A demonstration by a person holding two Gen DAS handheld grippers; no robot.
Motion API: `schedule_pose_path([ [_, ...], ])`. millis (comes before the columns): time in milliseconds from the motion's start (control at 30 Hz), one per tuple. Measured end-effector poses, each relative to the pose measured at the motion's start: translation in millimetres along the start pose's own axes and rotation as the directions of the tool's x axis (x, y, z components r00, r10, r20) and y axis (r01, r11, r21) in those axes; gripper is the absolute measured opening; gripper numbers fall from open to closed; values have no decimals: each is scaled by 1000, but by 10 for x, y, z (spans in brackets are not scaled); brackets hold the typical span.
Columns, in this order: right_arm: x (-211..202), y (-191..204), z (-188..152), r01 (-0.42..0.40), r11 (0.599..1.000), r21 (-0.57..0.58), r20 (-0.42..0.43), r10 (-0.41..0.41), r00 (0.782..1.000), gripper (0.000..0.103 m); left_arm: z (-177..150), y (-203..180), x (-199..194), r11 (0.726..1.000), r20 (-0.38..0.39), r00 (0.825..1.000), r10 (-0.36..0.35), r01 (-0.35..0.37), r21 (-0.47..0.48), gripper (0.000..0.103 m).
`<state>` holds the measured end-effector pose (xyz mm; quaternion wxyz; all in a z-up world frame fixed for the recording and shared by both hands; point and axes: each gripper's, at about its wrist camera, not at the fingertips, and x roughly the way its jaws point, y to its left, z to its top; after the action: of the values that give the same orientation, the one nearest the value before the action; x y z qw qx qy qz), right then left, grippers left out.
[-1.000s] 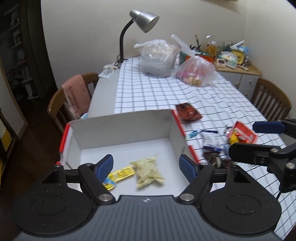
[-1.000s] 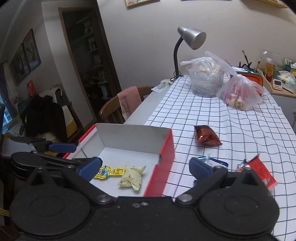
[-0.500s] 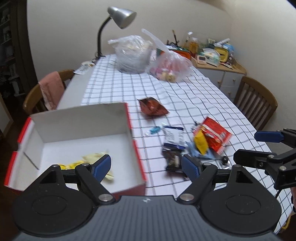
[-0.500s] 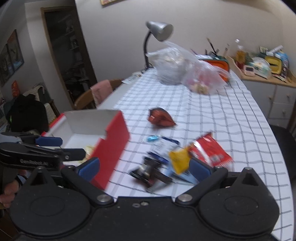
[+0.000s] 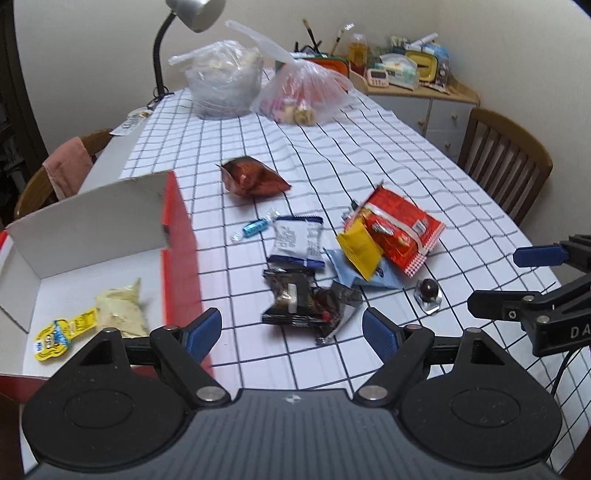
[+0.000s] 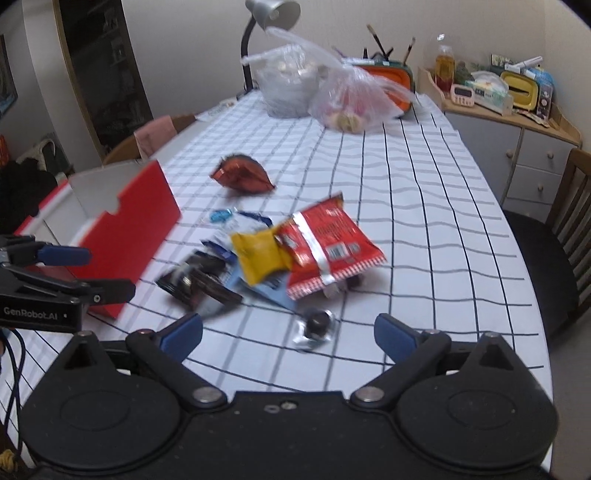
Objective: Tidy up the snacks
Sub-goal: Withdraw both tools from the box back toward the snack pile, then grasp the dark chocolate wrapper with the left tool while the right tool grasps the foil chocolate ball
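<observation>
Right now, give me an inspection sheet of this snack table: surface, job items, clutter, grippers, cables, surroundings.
Surface: white checked tablecloth, wrinkled.
Job's things: red cardboard box with white inside holds a pale yellow packet and a yellow sachet. Loose on the cloth: dark red foil pouch, blue wrapped candy, white-and-blue packet, black wrapper, yellow packet lying on a red bag, round chocolate.
Clutter: two clear plastic bags at the far end.
Grippers: left gripper open, empty; right gripper open, empty.
Cables: black cable by the left gripper.
Surroundings: grey desk lamp, wooden chair, cluttered sideboard.
</observation>
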<state>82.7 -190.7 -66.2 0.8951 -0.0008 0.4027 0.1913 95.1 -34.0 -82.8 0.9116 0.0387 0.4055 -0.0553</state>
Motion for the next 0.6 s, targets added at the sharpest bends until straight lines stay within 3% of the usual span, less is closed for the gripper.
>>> schedule_pose_path([
  [600,695,-194,-82,-25,990,-137,-100,11,995,74,15,-500,563,985,4,995,97,-97,143,83],
])
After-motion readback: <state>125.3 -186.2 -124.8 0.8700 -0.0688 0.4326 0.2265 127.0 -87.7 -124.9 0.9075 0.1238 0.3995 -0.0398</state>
